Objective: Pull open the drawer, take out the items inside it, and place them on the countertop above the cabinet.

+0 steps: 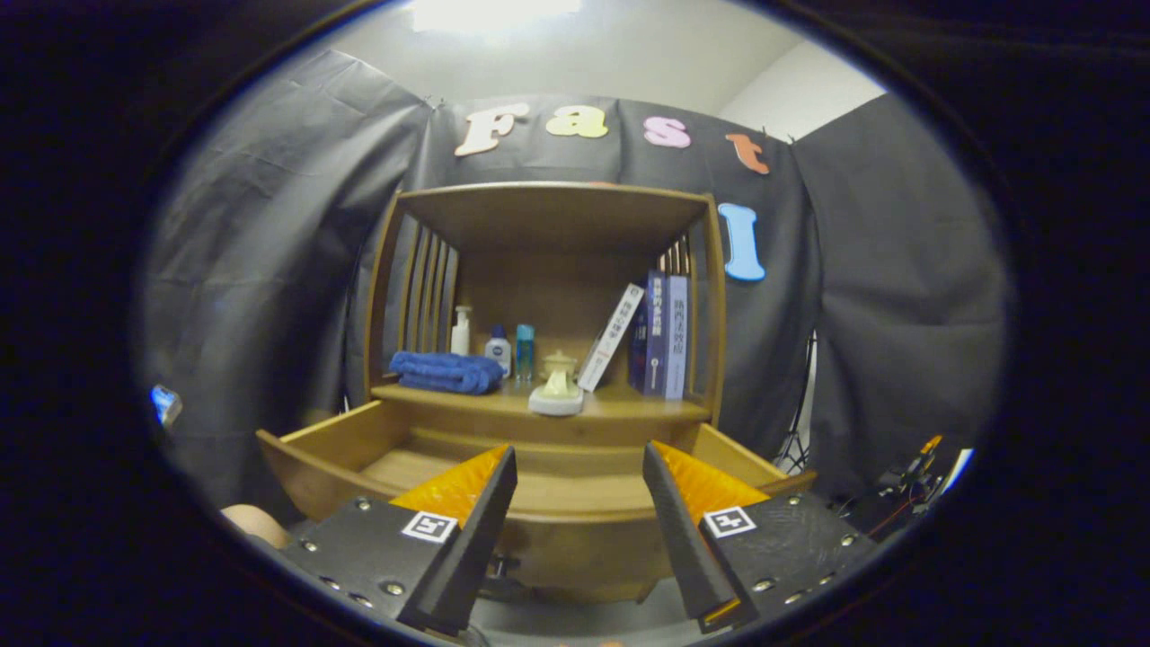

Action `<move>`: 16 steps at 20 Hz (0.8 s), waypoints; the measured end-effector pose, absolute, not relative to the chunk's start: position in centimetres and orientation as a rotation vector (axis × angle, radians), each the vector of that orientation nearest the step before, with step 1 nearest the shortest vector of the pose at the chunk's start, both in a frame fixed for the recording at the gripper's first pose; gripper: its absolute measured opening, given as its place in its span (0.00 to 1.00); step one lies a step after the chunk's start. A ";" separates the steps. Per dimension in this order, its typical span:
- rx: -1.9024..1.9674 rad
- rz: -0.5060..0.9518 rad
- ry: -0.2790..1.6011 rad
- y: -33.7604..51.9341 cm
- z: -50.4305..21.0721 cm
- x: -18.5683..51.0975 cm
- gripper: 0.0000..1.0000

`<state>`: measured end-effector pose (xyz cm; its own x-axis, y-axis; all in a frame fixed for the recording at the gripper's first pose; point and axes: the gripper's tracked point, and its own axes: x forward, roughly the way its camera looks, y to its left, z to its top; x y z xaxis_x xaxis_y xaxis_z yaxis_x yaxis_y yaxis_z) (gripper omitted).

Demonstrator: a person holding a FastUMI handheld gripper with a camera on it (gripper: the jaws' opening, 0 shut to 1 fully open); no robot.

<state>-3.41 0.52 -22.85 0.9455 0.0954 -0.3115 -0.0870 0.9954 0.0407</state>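
tool (pixel 579 463) agape over drawer (pixel 305 454), towel (pixel 446 371) beyond.

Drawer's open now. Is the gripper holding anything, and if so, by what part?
Nothing is held. The gripper is open, its fingers apart with only air between them, above the front of the pulled-out drawer. A small pale item sits on the countertop beyond.

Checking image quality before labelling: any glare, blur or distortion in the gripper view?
Gripper view: strong fisheye bowing on the cabinet and open drawer; ceiling light blown out; shelf items, such as the blue towel and books, are soft but recognisable; drawer interior evenly lit; the open tongs are sharp, with no motion blur.
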 end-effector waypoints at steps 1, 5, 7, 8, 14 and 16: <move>0.024 0.103 0.347 0.8 -23.9 -3.9 0.85; 0.010 0.122 0.409 1.2 -26.2 -4.6 0.85; 0.014 0.126 0.433 1.5 -27.2 -4.6 0.85; 0.023 0.130 0.444 1.7 -27.5 -4.5 0.85; 0.057 0.120 0.443 1.9 -27.7 -4.1 0.86; 0.057 0.114 0.438 2.1 -27.7 -3.6 0.87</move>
